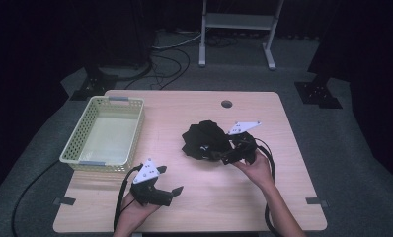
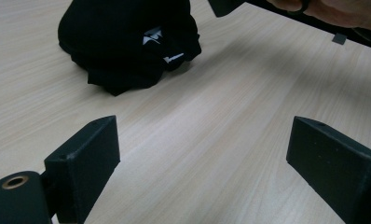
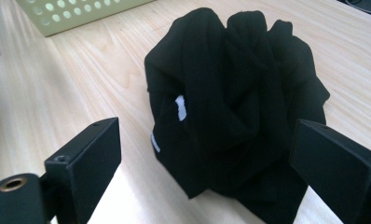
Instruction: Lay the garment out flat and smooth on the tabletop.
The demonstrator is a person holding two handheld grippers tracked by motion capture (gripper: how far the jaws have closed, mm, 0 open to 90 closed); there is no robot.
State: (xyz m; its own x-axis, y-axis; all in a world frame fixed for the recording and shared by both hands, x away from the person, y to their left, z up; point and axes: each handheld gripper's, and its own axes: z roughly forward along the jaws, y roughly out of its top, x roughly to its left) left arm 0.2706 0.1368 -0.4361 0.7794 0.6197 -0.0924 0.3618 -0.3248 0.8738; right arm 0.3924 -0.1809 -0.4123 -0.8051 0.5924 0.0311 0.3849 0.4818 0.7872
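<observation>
Just ahead of the right gripper's [image 3: 207, 154] spread jaws, black cloth [image 3: 235, 93].

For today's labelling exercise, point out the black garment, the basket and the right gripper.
black garment [image 3: 235, 93], right gripper view, on its bunched folds.
basket [image 1: 76, 140], high view, on its left perforated wall.
right gripper [image 3: 207, 158], right gripper view, midway between its open fingertips.
</observation>
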